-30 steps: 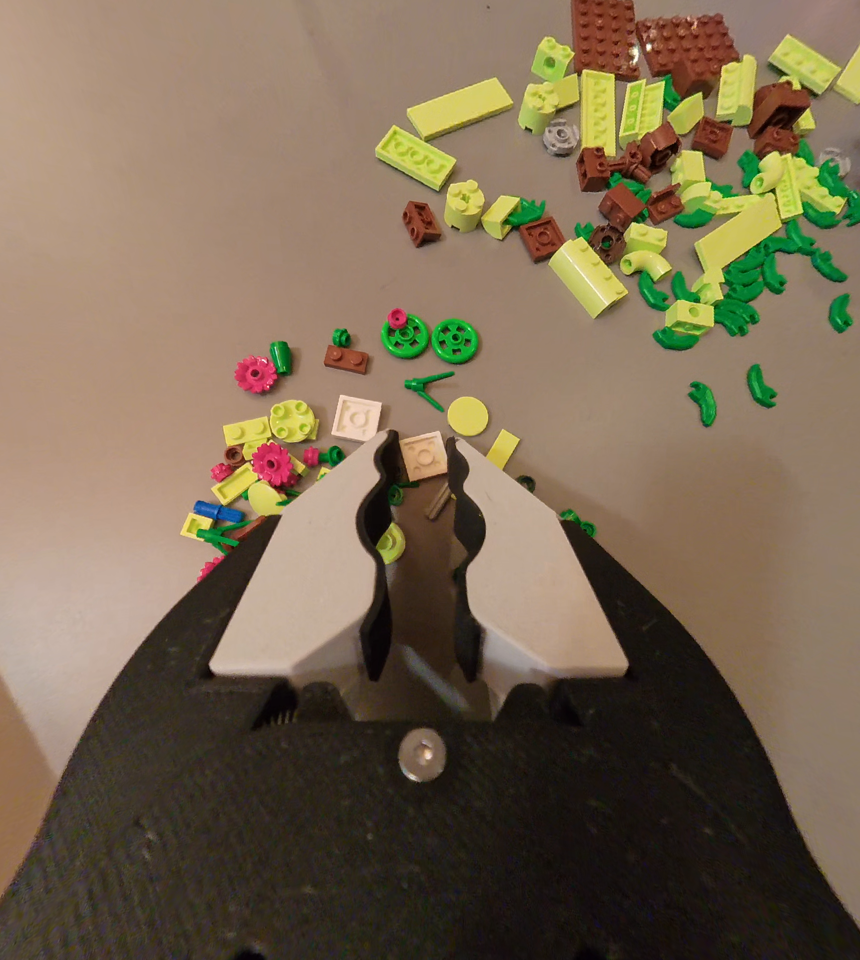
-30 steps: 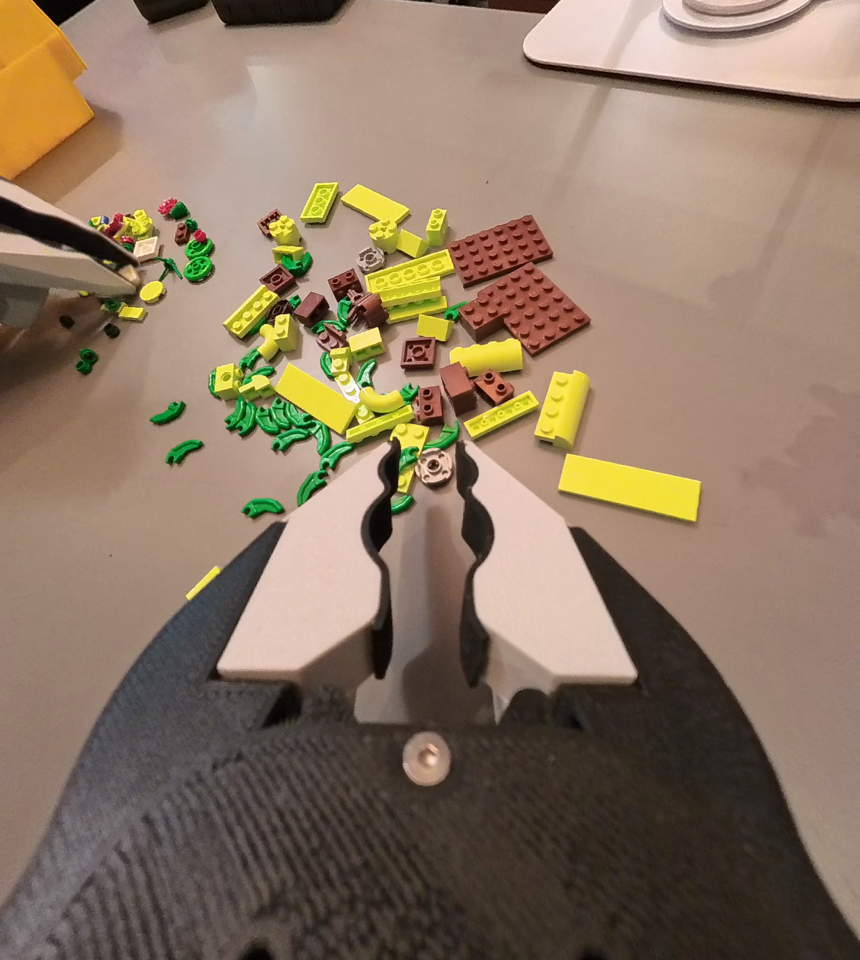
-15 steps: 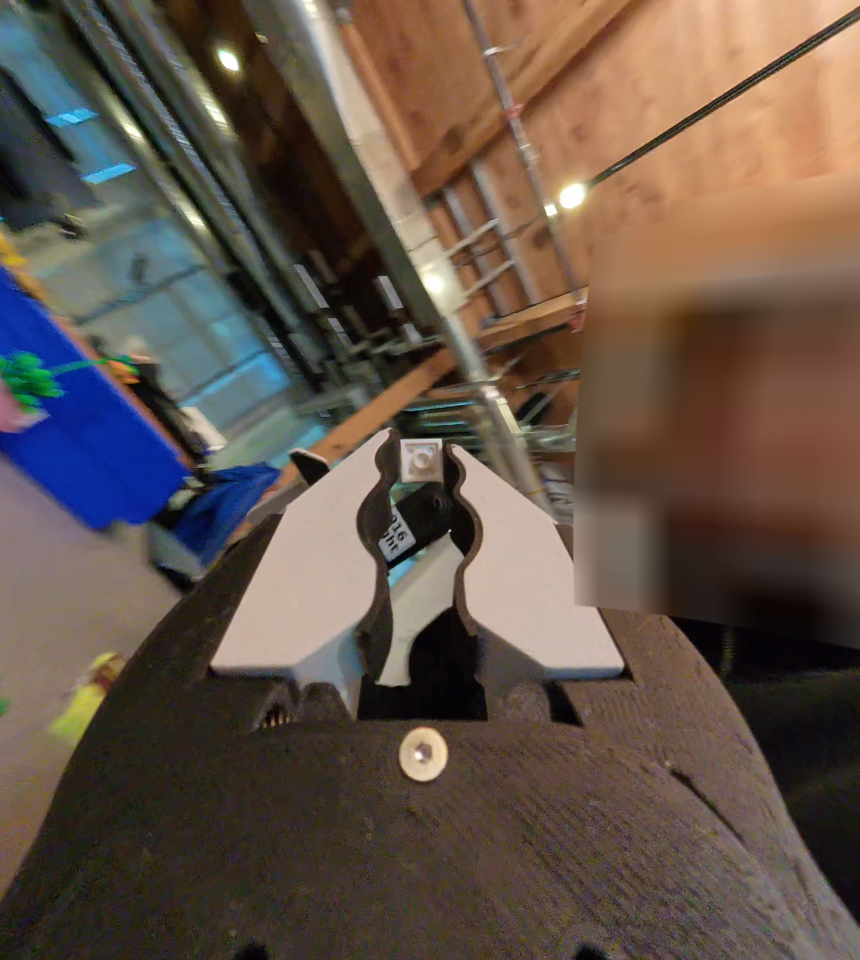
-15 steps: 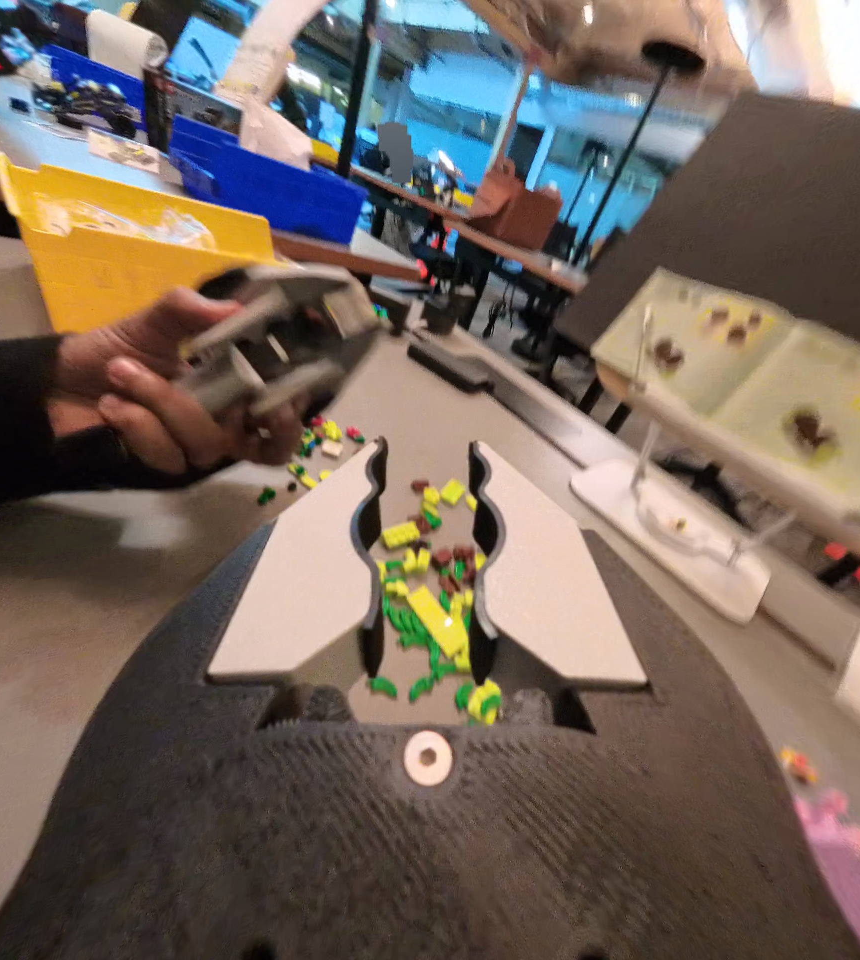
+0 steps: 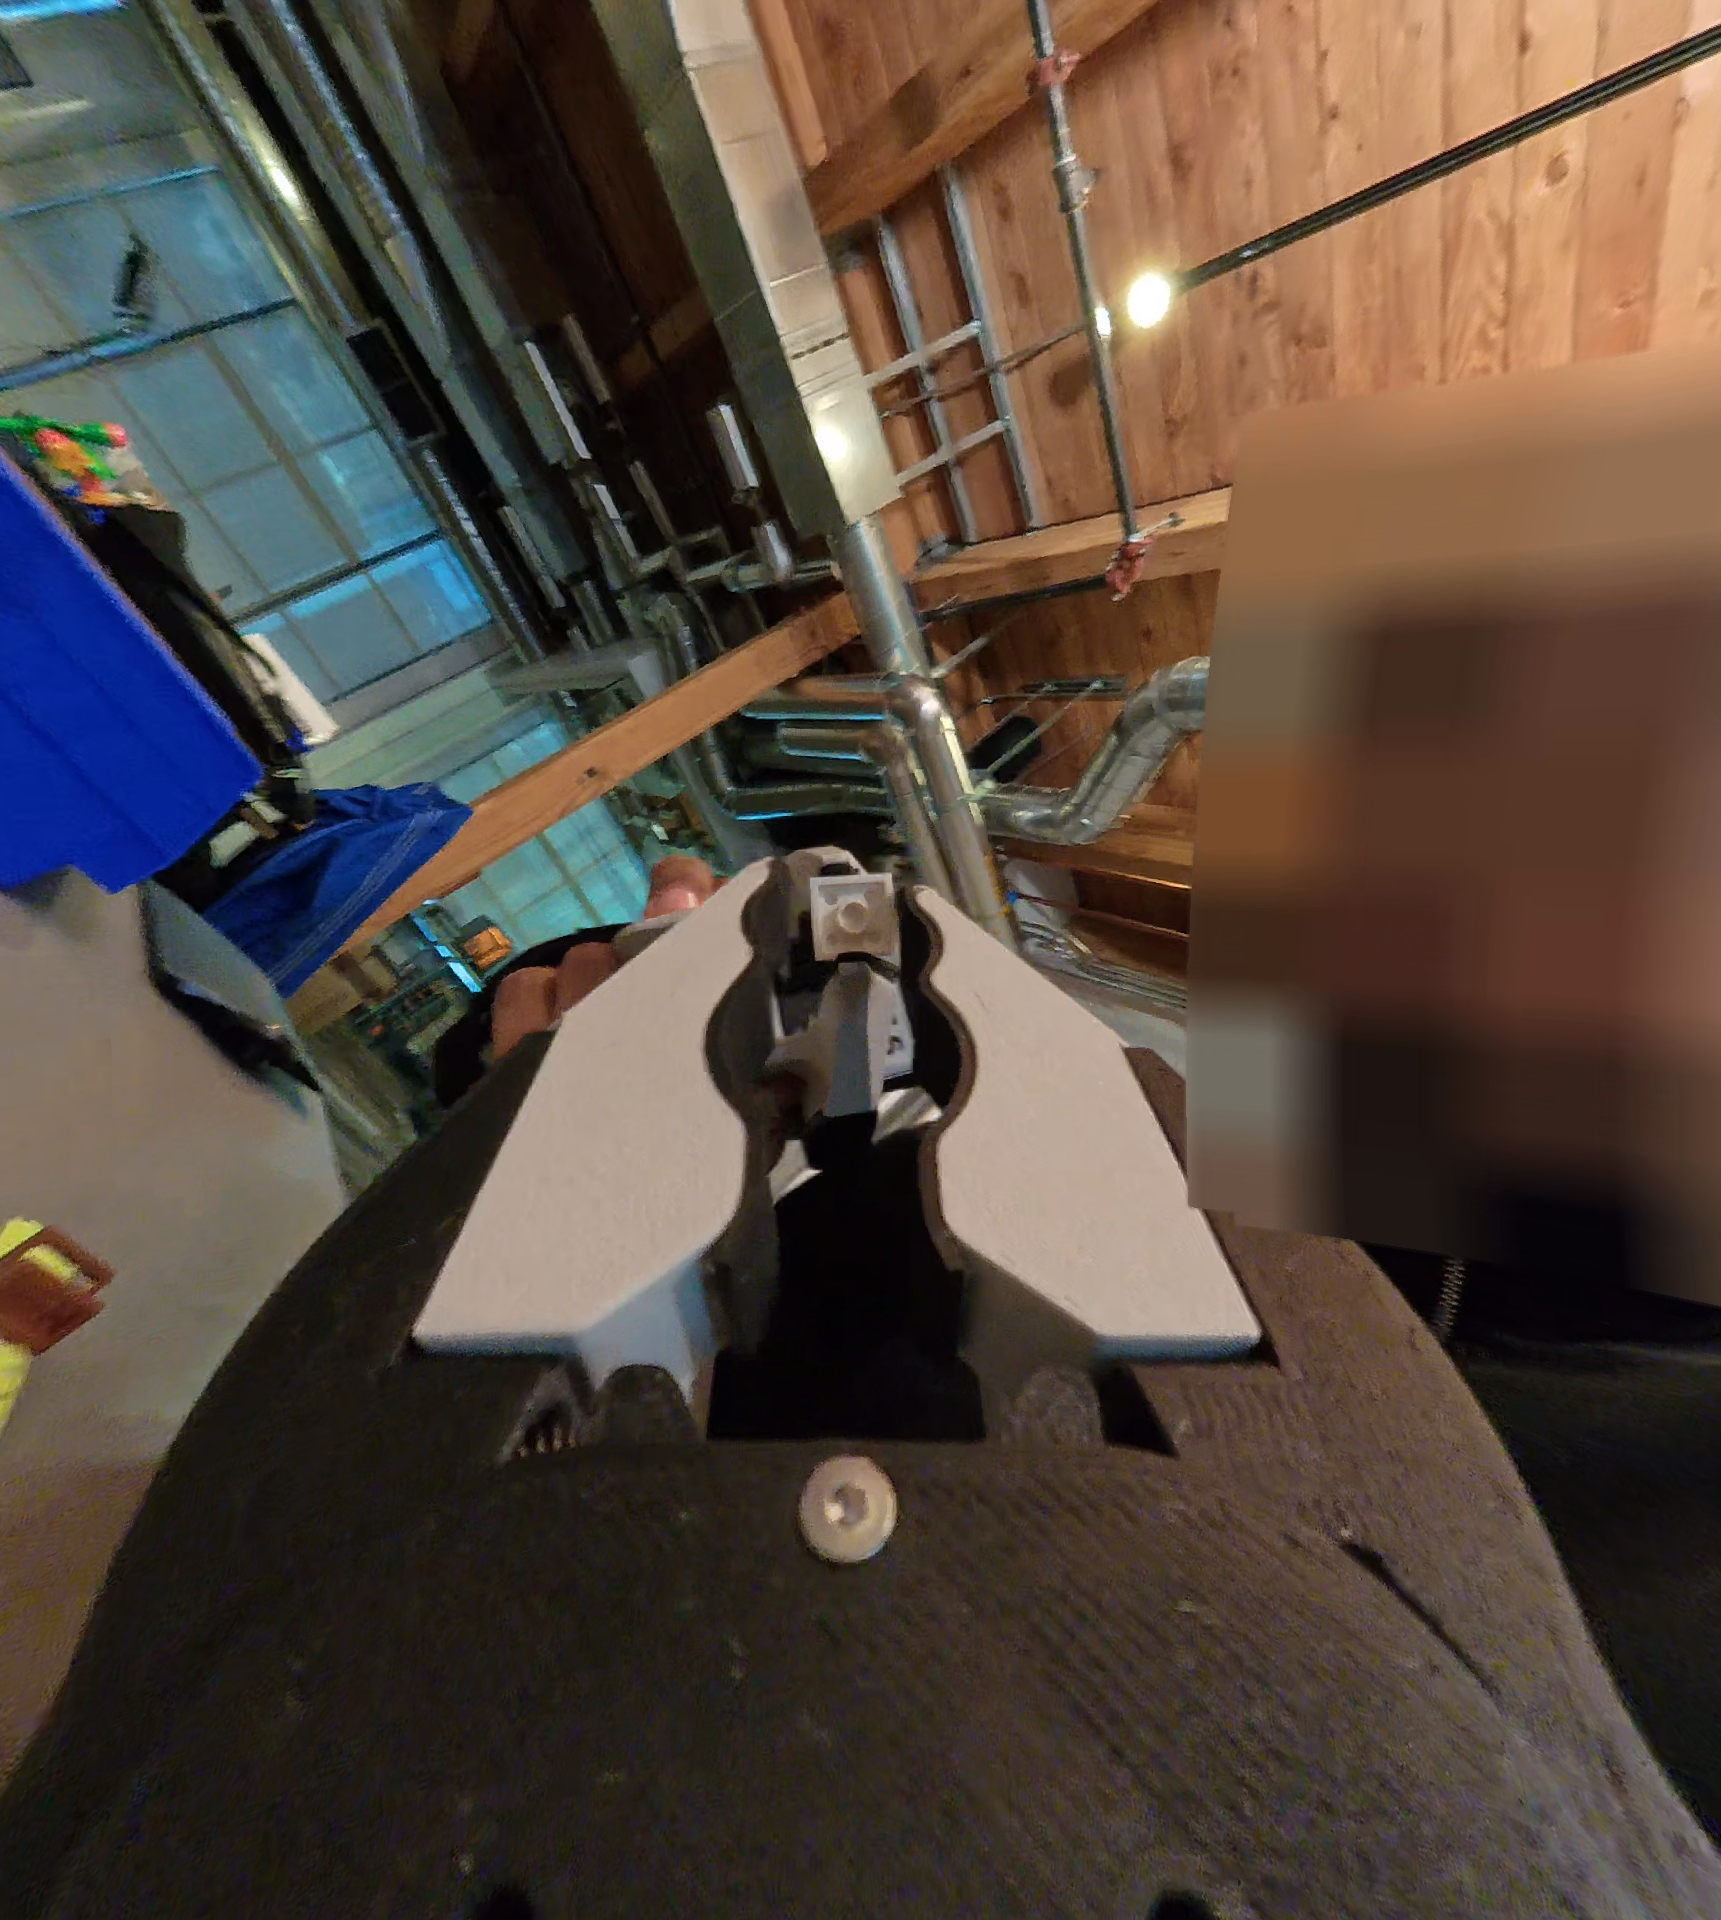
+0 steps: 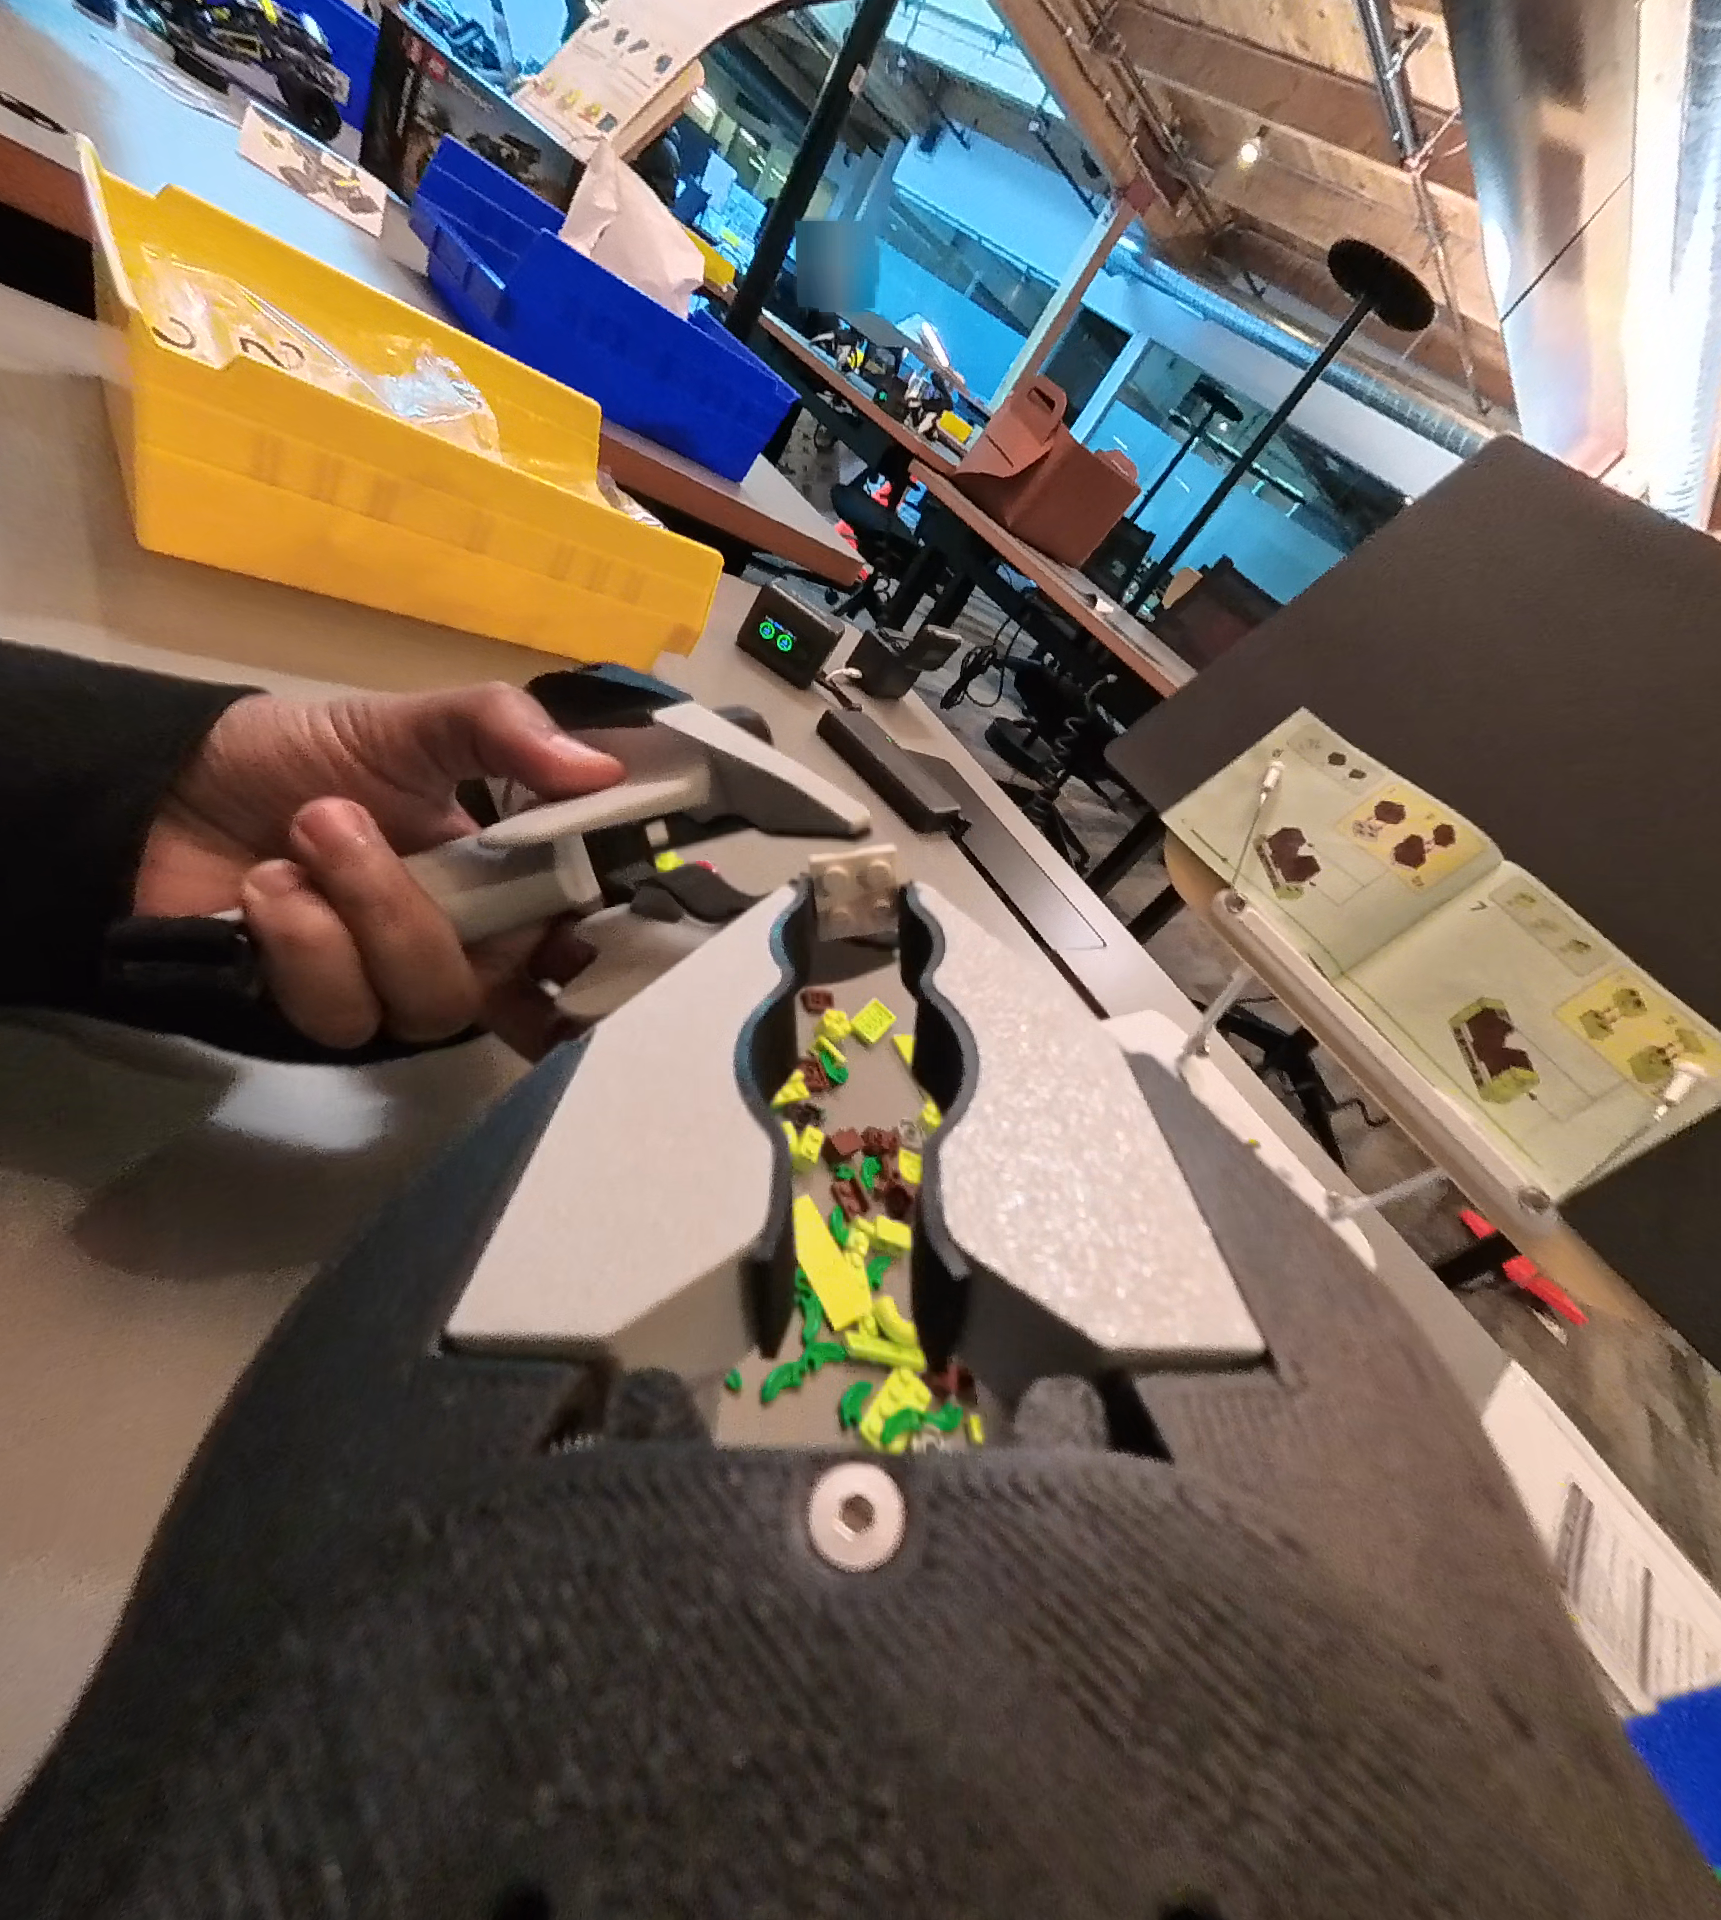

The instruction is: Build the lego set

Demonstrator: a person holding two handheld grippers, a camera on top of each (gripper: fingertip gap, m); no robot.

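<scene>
- The left gripper is clamped on a small white square plate with a single centre stud. The plate sits right at the fingertips with its stud side towards the left wrist camera.
- The right gripper meets it head-on. Its jaws have narrowed since half a second ago, and both tips now appear to press the plate's side edges, with the underside facing the right wrist camera.
- A second ago the left jaws straddled this plate flat on the table, so it has been lifted clear and brought up between the two tools.
- My reading is a mid-air handover or regrip (probably to turn the plate for fitting). If either side lets go early, the plate would drop.
- Just left of the right jaws, a hand squeezes the left tool's handle.
- Below and behind the right jaws, loose lime, brown and green pieces lie scattered on the grey table, so little looks built yet.
- Well to the right of those jaws stands the open instruction booklet.
</scene>
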